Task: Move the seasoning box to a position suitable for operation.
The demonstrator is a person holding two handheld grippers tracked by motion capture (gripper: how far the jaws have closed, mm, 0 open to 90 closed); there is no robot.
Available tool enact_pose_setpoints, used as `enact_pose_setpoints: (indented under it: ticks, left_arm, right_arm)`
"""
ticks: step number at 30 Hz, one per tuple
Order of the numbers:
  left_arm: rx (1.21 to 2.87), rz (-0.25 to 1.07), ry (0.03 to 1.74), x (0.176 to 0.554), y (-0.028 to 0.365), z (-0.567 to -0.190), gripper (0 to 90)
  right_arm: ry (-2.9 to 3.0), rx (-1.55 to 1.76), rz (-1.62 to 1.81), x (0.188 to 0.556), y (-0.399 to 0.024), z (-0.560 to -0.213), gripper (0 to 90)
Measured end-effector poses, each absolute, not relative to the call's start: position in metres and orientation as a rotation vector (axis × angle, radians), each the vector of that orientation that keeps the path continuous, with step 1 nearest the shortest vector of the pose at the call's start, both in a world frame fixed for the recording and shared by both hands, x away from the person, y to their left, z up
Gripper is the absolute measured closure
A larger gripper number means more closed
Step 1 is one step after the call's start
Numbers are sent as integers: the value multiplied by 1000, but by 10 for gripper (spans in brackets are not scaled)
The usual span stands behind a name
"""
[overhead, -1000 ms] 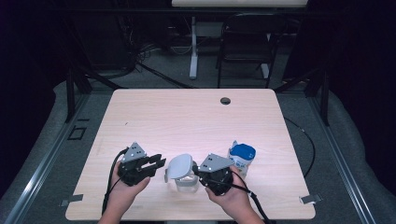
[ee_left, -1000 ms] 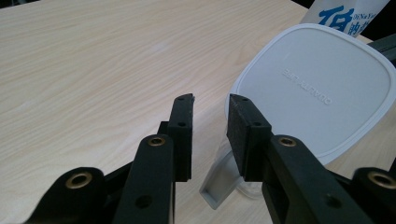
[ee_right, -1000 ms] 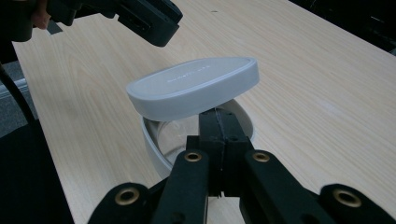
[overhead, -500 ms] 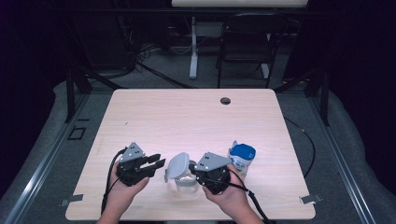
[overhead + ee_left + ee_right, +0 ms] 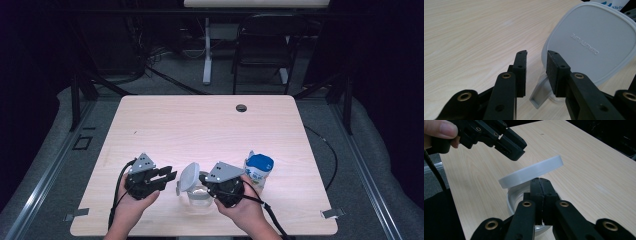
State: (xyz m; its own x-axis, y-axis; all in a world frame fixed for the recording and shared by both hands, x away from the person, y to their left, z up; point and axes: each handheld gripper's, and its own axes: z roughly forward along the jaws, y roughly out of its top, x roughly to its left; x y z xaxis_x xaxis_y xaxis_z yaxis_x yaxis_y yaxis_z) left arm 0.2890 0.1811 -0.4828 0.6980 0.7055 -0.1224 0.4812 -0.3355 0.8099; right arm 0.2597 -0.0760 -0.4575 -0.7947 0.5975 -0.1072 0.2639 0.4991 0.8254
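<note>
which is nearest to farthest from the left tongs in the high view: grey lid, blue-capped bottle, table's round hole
1. grey lid, just right of the left tongs
2. blue-capped bottle, past the right tongs
3. round hole, at the table's far edge

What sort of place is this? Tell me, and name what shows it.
Probably a lab or recording studio rather than a home: a bare wooden table with a cable hole, dark curtained surroundings with cables on the floor, and a folding chair behind.

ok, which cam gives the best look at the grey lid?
Left gripper view: the grey lid shows its broad face, tilted up, with embossed lettering. Right gripper view shows it edge-on; the high view shows it small.
</note>
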Motion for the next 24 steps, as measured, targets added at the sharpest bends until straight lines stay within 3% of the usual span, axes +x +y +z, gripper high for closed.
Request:
enact_pose_setpoints:
  ticks: [24]
  left_arm:
    - [1963,321,981,295,195,-488,631]
  right_arm:
    - [2360,697,1222,262,-68,-448,895]
